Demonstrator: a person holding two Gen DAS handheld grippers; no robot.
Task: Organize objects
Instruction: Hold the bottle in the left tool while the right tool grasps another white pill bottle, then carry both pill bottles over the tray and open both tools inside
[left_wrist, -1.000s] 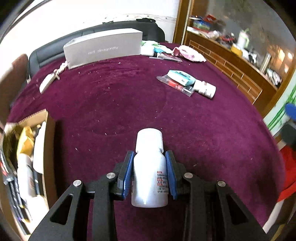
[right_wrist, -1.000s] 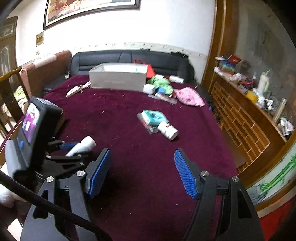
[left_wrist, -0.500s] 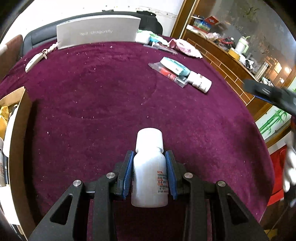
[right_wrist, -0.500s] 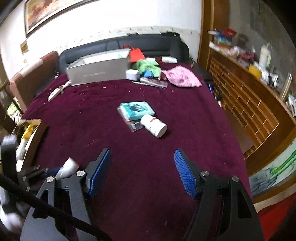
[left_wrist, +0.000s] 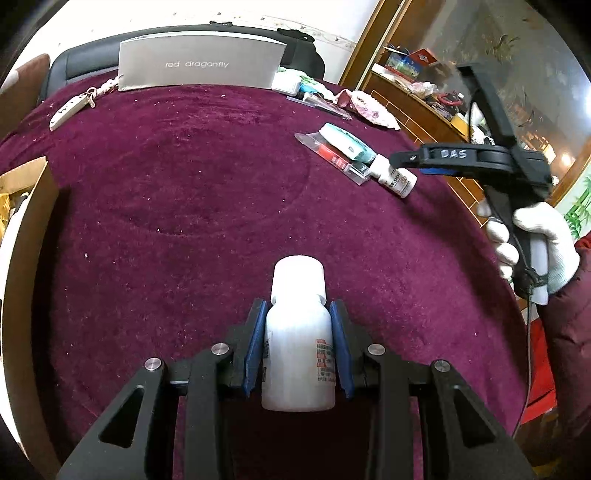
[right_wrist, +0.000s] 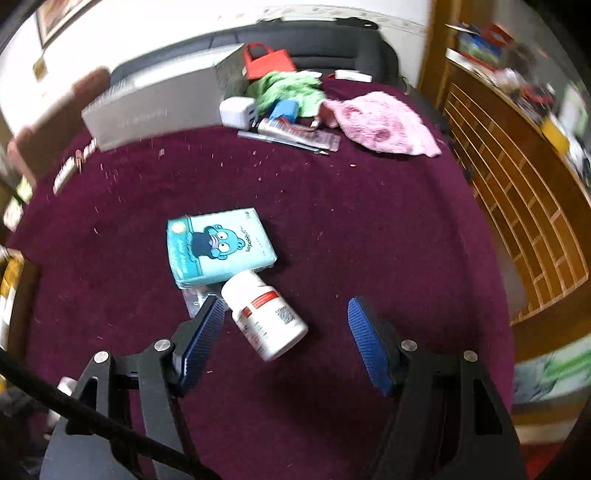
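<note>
So: big table w/ maroon velvet cloth fills both views. At its far edge lies a long grey box printed "red dragonfly", in front of a black sofa. Wooden shelving runs along the right side. At the left edge, a cardboard box w/ stuff inside; contents too cropped to name.

Far-side clutter next: pink cloth, green cloth, small red bag, white adapter block, all near the grey box's right end.

Mid-table: teal packet w/ cartoon face, lying flat on a clear plastic sleeve. Touching the packet's near edge, a white pill bottle on its side, red-banded label up.

Right gripper, held by a white-gloved hand, hovers over that pill bottle; jaws apart, the bottle lies between the blue pads, closer to the left one, neither pressing on it.

Left gripper is clamped on a second white bottle, cap pointing away from the camera, blue pads tight on both sides, held above the cloth near the table's front.
</note>
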